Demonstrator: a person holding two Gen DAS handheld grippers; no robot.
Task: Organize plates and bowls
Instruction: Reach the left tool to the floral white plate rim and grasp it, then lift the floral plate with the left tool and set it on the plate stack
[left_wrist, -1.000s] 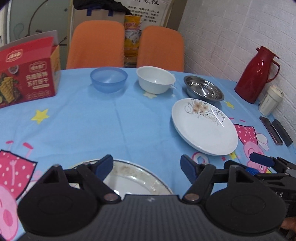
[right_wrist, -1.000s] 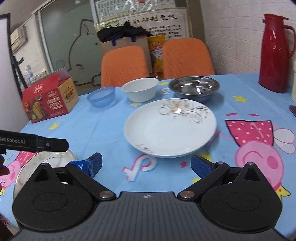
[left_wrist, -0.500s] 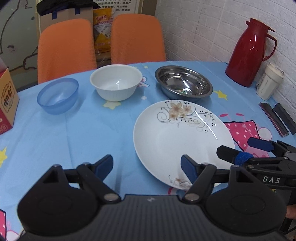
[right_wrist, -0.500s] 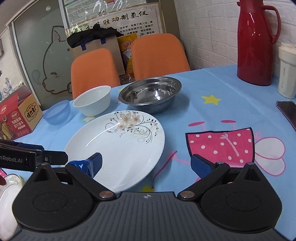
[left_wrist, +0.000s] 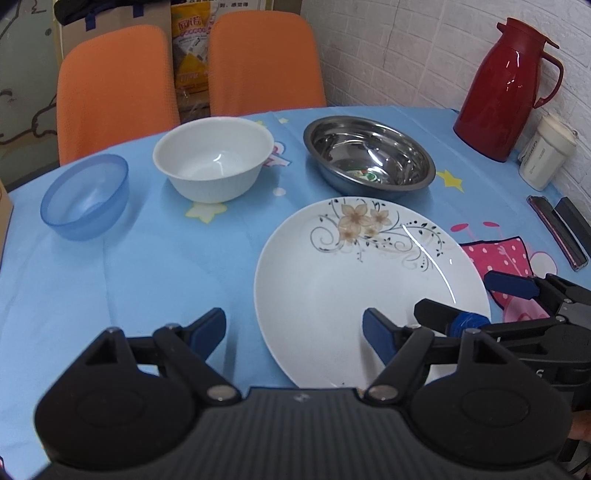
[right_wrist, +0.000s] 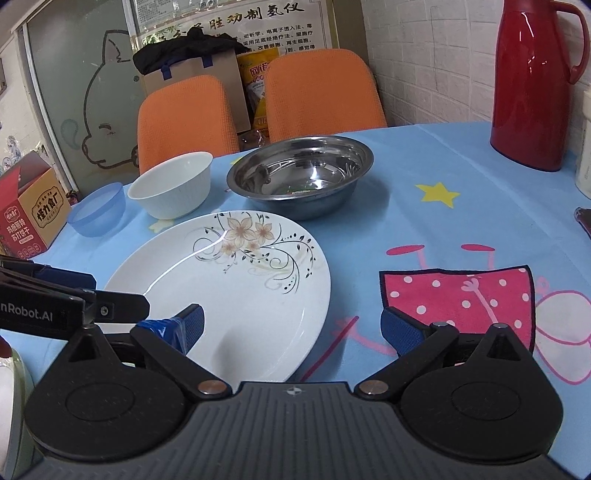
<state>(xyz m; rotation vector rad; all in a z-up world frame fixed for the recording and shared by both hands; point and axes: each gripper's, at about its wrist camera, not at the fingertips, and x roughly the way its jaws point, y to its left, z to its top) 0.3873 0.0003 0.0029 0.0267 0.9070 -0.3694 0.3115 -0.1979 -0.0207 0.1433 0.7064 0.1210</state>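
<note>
A white plate with a flower pattern (left_wrist: 354, 280) (right_wrist: 236, 288) lies on the blue tablecloth. Behind it stand a steel bowl (left_wrist: 369, 155) (right_wrist: 301, 173), a white bowl (left_wrist: 214, 158) (right_wrist: 171, 190) and a blue plastic bowl (left_wrist: 86, 195) (right_wrist: 98, 210). My left gripper (left_wrist: 295, 328) is open and empty, its right finger over the plate's near part. My right gripper (right_wrist: 291, 325) is open and empty at the plate's near right edge, its left finger over the plate. It also shows in the left wrist view (left_wrist: 480, 302).
A red thermos (left_wrist: 509, 85) (right_wrist: 535, 81) and a cream cup (left_wrist: 546, 155) stand at the right by the brick wall. Dark flat items (left_wrist: 557, 229) lie near the right edge. A red carton (right_wrist: 26, 218) is at the far left. Two orange chairs (left_wrist: 258, 59) stand behind the table.
Both grippers have swung right and moved forward toward the flowered plate. The gold-rimmed plate under the left gripper has left its view. Both stay open.
</note>
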